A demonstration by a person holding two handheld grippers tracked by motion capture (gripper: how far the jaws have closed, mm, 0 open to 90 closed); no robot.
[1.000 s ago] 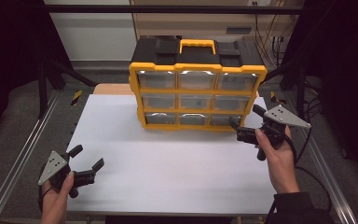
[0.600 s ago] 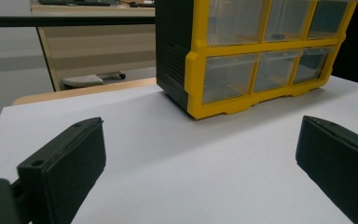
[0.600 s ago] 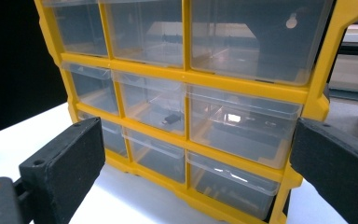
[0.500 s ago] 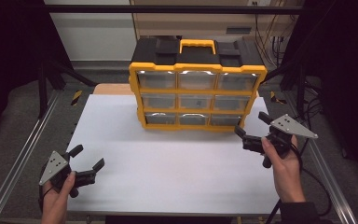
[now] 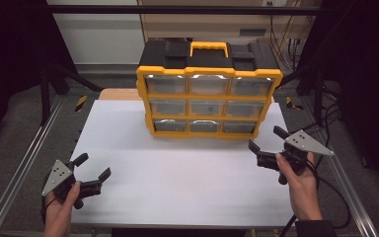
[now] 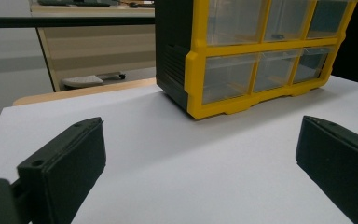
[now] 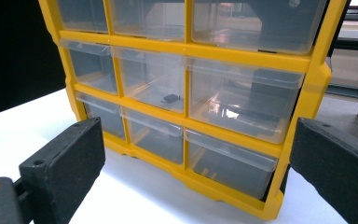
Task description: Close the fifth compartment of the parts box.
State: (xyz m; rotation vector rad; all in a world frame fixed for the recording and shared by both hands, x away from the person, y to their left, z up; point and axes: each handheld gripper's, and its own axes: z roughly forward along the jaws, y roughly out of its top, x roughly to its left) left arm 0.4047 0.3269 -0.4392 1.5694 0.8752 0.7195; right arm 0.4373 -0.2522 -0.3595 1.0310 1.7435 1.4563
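Where drawers (image 7: 242,100) are clear | middle one holds small dark item (image 7: 170,98)

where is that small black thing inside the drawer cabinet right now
The small black piece lies in the middle drawer of the middle row of the yellow drawer cabinet, which stands at the far centre of the white table; the right gripper view shows it through the clear front.

You see a small dark thing (image 7: 170,98) in the middle drawer of the drawer cabinet (image 5: 208,89), too small and blurred to name. In the high view the drawer fronts glare and hide their insides. The right gripper view cuts off the cabinet's top row and its far side; the left gripper view cuts off its top and right end. Your forearms leave the near edge.
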